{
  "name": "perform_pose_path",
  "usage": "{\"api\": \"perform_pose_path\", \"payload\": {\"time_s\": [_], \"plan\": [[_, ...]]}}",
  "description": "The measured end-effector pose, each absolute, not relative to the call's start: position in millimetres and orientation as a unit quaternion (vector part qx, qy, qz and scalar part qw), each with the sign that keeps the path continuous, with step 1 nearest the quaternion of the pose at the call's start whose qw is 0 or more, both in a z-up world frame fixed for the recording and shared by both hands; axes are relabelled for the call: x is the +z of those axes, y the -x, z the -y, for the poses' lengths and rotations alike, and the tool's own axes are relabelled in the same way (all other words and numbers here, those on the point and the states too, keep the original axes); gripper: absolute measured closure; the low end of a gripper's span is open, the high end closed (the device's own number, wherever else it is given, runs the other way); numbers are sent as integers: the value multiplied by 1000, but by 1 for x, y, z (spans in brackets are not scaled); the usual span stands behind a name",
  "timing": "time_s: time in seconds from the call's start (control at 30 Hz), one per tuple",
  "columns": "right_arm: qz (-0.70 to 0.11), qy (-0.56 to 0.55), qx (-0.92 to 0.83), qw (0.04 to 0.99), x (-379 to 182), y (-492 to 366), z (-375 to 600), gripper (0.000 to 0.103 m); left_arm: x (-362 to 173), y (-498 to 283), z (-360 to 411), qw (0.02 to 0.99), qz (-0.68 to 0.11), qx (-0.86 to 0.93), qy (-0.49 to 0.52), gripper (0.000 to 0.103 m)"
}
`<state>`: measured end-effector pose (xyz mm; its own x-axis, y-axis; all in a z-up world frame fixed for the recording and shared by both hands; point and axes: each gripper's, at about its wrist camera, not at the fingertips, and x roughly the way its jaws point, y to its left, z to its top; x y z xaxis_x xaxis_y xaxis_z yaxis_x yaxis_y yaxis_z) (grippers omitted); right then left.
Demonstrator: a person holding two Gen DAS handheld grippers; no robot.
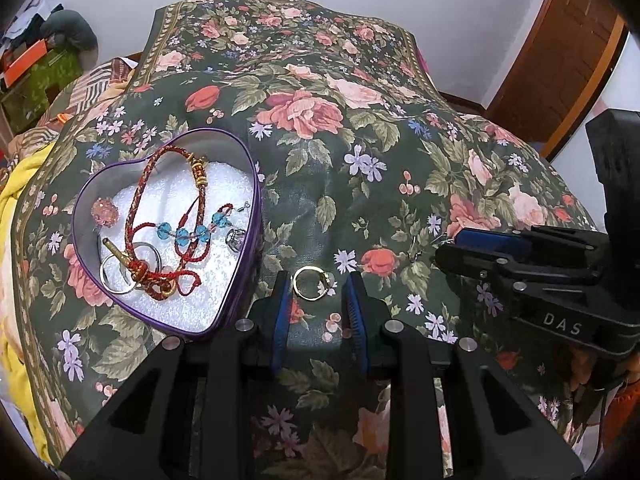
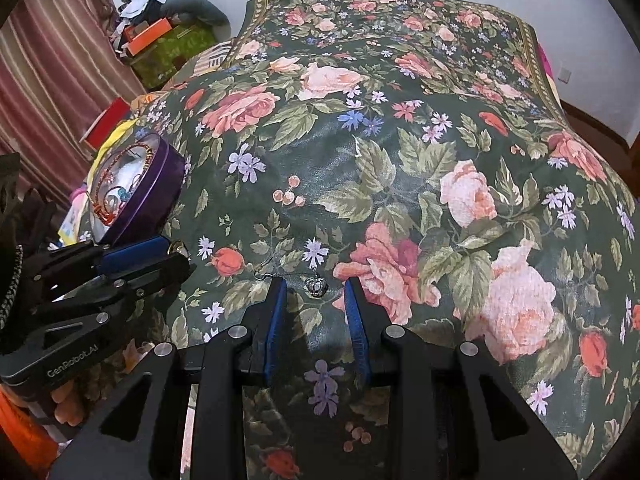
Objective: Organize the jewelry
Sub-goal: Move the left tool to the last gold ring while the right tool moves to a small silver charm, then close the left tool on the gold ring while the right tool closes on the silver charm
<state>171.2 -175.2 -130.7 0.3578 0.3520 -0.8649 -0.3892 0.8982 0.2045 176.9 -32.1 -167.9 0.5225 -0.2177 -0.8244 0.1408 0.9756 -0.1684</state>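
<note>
Blue-padded fingers of the left gripper stand spread, low over the floral cloth, a gold ring lying between them beside the heart tin. Likewise released, the right gripper brackets a small crown charm.

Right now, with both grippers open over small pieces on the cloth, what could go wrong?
1. The gold ring lies flat on soft cloth, so the left gripper may pinch fabric or flick it away.
2. The crown charm is tiny and may slip from the right gripper.
</note>
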Motion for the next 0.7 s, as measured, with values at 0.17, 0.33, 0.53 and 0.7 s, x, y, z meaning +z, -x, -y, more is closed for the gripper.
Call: {"api": "perform_pose_path", "payload": {"time_s": [0.17,0.33,0.53,0.7], "plan": [[-515,37,218,828,-132,-172,169,76,-169,-178,36,874,-475,-99,30,77],[-509,52,215,832,-132,-171,165,80,-170,-178,39,875,-474,-95,23,77],[-507,51,218,832,-133,-170,164,94,-171,-178,41,879,-470,-85,13,83],[-503,49,219,835,-131,-170,164,94,-169,-177,39,878,-470,-86,22,83]]}}
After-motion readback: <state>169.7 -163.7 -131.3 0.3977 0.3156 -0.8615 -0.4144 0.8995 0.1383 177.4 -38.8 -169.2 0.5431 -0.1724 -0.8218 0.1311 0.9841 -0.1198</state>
